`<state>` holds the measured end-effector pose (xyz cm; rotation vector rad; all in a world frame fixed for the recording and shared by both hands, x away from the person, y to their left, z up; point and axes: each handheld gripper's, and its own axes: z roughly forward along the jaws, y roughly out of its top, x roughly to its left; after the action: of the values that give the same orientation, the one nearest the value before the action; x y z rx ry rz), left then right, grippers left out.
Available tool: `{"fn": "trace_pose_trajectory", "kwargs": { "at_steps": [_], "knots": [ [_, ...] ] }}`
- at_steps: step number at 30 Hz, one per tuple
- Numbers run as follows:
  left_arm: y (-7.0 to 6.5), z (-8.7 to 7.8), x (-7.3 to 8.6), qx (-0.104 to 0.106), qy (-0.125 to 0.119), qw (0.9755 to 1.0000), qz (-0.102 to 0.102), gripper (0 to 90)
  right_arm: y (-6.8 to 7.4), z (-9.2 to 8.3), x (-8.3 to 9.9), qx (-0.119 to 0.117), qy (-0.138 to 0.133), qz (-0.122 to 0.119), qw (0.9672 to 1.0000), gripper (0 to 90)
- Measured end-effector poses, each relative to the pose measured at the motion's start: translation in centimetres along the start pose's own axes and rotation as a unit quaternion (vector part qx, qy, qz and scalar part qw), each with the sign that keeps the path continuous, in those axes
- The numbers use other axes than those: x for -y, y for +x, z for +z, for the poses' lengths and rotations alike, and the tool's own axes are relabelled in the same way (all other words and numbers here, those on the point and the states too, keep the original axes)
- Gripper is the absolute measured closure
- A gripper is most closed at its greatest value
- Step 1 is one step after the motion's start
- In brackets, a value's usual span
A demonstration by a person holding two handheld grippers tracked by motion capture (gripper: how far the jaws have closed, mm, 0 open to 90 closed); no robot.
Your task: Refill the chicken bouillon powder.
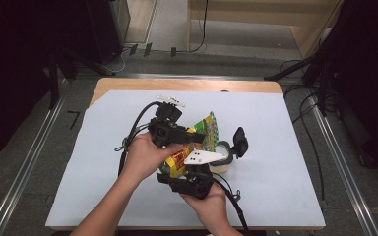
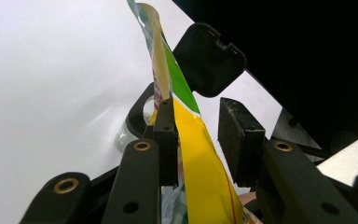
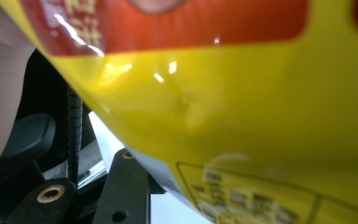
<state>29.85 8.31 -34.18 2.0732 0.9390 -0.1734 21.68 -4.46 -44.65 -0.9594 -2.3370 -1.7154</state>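
While the snack bag hangs between the two grippers over the middle of the tabletop, nearer its front edge, the work looks only partly done — no torn seal can be seen, and nothing shows in the clear container, whose black lid is flipped open just beside it. The left gripper has the bag's edge between parted jaws, one pad touching; whether the right gripper clamps it cannot be told. Print on the red and yellow foil is too blurred to read.

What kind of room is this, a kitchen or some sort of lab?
Probably a recording lab, not a kitchen: a wooden table under white paper, black stands and loose cables on the grey floor, and a person working a yellow-green snack bag with hand-held tools.
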Motion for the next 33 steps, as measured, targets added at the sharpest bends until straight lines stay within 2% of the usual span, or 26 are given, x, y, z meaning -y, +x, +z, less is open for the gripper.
{"fn": "trace_pose_trajectory", "kwargs": {
  "at_steps": [4, 16, 21, 33],
  "knots": [
    [0.29, 0.11, 0.03, 0.007, 0.0, 0.9999, -0.009, 69.5, -0.08, 0.06, 0.02, 0.002, 0.003, -0.001, 1.0, 66.1],
    [0.32, 0.17, 0.08, 0.007, 0.0, 0.9999, -0.009, 68.9, -0.13, -0.03, 0.02, 0.003, 0.007, -0.005, 1.0, 65.7],
    [0.4, 0.18, 0.08, 0.01, -0.001, 0.9999, -0.01, 69.0, 0.08, -0.03, 0.11, 0.012, 0.006, -0.016, 0.9998, 63.6],
    [0.97, 0.33, 0.0, 0.015, 0.007, 0.9995, -0.025, 69.3, -0.1, -0.04, 0.04, 0.012, 0.009, -0.012, 0.9998, 65.6]
  ]
}}
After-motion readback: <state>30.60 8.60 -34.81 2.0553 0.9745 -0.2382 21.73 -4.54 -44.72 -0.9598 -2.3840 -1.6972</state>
